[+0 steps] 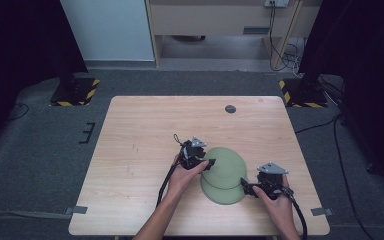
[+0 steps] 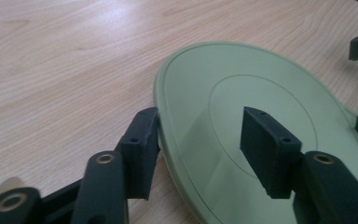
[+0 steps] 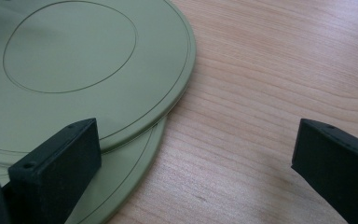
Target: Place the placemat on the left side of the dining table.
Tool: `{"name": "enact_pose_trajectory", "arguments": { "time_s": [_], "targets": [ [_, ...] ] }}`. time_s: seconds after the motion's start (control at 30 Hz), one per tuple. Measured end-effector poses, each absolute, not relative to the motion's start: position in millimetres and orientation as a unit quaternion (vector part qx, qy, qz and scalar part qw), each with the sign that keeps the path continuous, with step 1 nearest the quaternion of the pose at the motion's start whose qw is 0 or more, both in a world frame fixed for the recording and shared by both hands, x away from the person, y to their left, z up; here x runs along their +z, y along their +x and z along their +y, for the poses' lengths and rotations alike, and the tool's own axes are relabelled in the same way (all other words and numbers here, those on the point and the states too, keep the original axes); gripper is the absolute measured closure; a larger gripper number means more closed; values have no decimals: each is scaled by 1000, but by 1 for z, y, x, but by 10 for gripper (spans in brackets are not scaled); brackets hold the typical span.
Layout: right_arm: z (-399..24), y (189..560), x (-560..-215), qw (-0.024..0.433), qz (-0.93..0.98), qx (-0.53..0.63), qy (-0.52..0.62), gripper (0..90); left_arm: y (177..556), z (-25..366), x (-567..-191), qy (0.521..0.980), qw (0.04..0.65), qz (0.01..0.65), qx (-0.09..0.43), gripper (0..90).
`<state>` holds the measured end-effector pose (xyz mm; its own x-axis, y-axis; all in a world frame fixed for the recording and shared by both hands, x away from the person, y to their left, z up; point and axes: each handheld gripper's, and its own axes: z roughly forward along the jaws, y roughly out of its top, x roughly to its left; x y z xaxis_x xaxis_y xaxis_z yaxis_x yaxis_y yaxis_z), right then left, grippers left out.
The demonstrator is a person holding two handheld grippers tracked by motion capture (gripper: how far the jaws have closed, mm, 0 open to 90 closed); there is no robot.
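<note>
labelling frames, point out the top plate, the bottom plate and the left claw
top plate (image 1: 224, 167), high view, its bare middle
bottom plate (image 3: 121, 184), right gripper view, its exposed rim
left claw (image 2: 200, 147), left gripper view, between its tips

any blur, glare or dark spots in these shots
High view: table evenly lit, room edges almost black, overall soft. Left gripper view: the nearest gripper parts blurred, soft sheen on the upper plate, no harsh glare. Right gripper view: wood grain crisp, the jaws blurred at the bottom edge, a thin shadow on the lower plate.

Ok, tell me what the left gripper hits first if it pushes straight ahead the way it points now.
Probably the upper green plate: the left gripper is open, with the plate's rim between its jaws, one jaw outside the edge and the other over the plate's face. How high the jaws sit above it is unclear.
</note>
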<state>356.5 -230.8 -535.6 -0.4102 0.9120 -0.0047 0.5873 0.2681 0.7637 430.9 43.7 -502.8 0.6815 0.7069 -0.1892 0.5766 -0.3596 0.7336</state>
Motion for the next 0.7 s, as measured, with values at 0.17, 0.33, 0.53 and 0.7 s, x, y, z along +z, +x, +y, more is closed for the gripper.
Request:
{"name": "enact_pose_trajectory", "arguments": {
  "time_s": [0.17,0.33,0.53,0.7],
  "targets": [
    [-231,357,-536,230,763,352,492,10,431,47,-499,819,420,383,75,527],
    [-232,358,-536,224,762,352,494,9,432,47,-494,819,430,374,67,542],
    [-233,360,-536,216,766,354,491,8,429,45,-487,818,439,367,61,577],
    [-233,360,-536,218,766,354,491,8,429,48,-487,819,435,370,55,600]
  ]
}}
